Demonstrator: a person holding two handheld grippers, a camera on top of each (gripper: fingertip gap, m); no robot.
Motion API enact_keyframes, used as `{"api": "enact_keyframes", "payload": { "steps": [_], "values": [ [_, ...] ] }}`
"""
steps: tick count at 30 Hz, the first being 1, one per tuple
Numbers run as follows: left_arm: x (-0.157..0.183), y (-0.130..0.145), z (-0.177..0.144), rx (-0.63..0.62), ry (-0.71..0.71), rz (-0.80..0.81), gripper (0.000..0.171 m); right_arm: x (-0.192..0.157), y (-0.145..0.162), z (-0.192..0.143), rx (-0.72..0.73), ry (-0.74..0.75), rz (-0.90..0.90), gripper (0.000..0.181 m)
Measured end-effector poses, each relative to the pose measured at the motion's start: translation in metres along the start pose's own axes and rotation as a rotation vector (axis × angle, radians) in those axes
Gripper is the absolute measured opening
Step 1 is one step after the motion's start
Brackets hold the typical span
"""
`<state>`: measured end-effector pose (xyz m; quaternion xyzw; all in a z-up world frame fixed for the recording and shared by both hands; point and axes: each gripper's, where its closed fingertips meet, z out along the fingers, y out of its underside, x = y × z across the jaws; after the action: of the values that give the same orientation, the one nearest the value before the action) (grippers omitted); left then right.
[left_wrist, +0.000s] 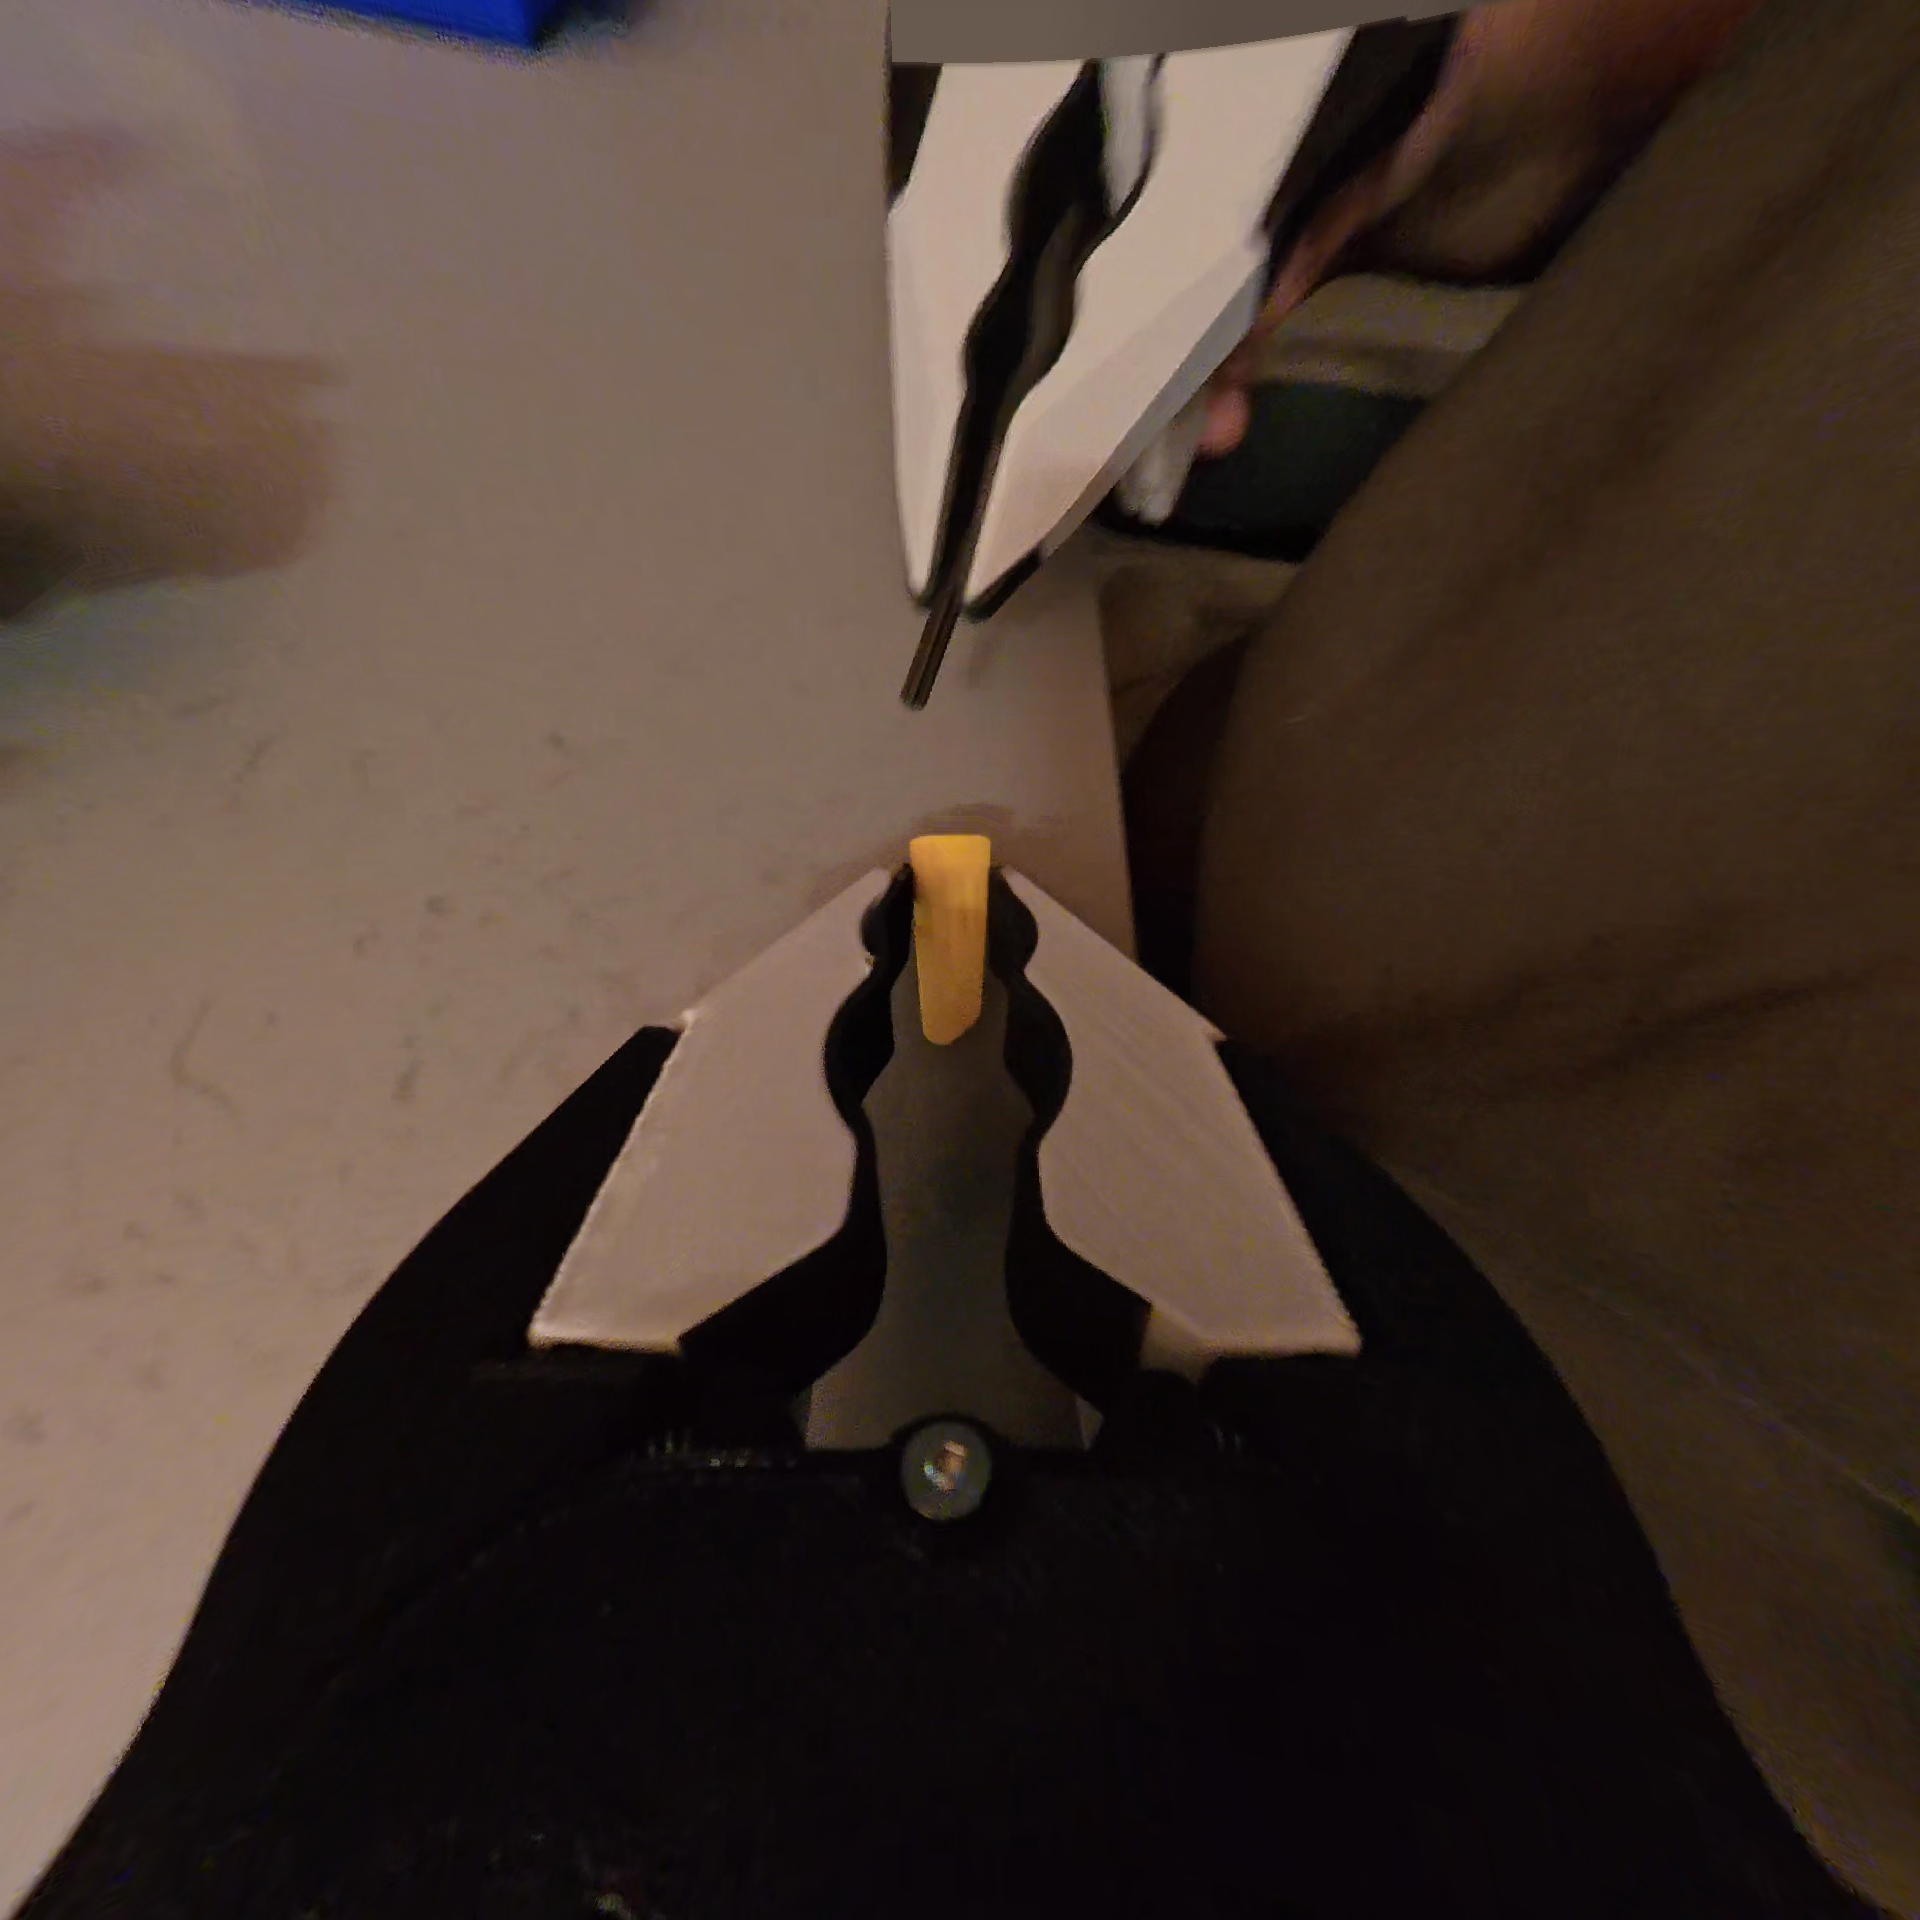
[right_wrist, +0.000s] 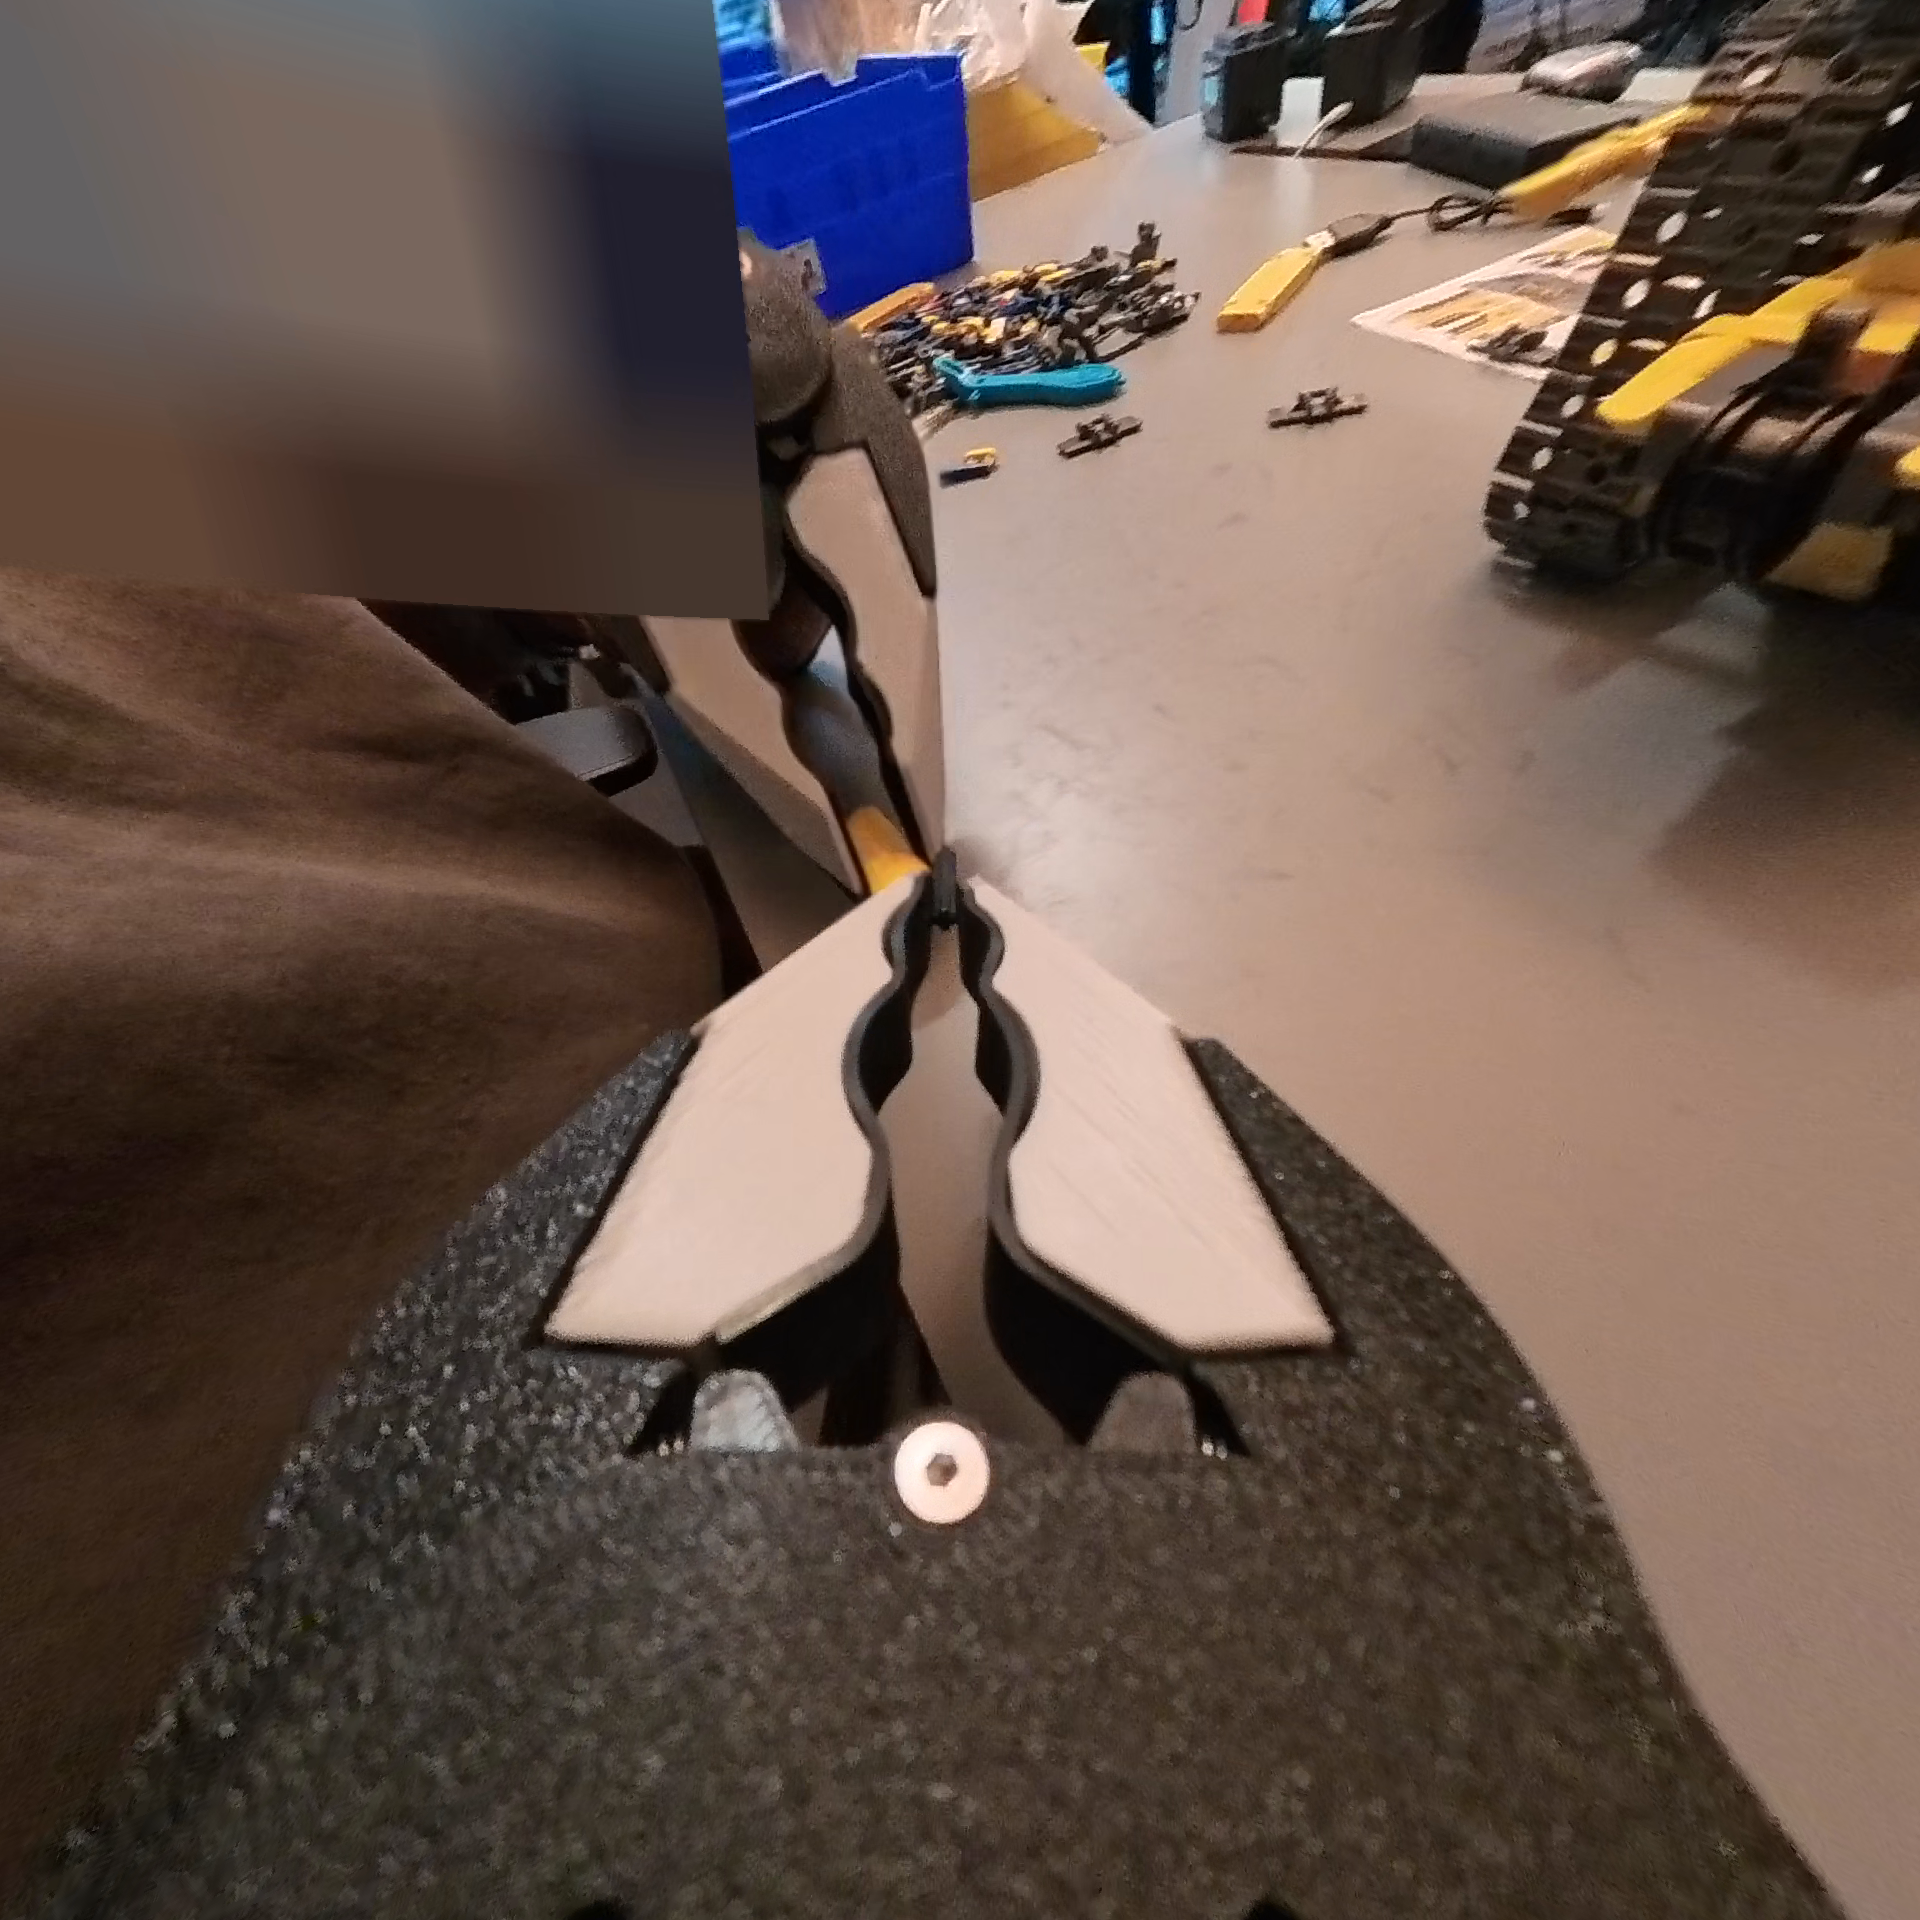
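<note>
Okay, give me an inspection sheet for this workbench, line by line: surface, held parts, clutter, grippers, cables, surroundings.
Surface: grey table, faintly scuffed.
Held parts: yellow piece in the left gripper; thin black pin in the right gripper, its end sticking out past the tips. Pin and yellow piece are close together, apart in the left wrist view.
Clutter: pile of small black and yellow parts, teal tool, yellow beam, printed sheet, tracked black-and-yellow model.
Grippers: both have jaws closed on their parts.
Cables: one black cable far back.
Surroundings: blue bin; a person's brown garment.
</note>
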<state>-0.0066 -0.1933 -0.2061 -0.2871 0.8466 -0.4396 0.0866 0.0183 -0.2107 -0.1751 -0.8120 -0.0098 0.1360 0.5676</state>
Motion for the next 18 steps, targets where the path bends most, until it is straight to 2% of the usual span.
{"api": "enact_keyframes", "payload": {
  "steps": [2,4,9,18],
  "values": [
    [0.008,-0.011,-0.007,0.08,0.044,0.02,0.011,-0.004,0.003,0.001,-0.019,-0.036,0.001,0.003],
    [0.012,-0.014,-0.01,0.109,0.072,0.023,0.011,-0.01,0.004,0.002,-0.034,-0.077,-0.006,0.003],
    [0.016,-0.014,-0.011,0.113,0.108,0.026,0.011,-0.02,0.003,0.004,-0.033,-0.138,-0.028,0.003],
    [0.021,-0.015,-0.011,0.115,0.138,0.036,0.011,-0.025,0.002,0.006,-0.041,-0.162,-0.047,0.003]
  ]
}}
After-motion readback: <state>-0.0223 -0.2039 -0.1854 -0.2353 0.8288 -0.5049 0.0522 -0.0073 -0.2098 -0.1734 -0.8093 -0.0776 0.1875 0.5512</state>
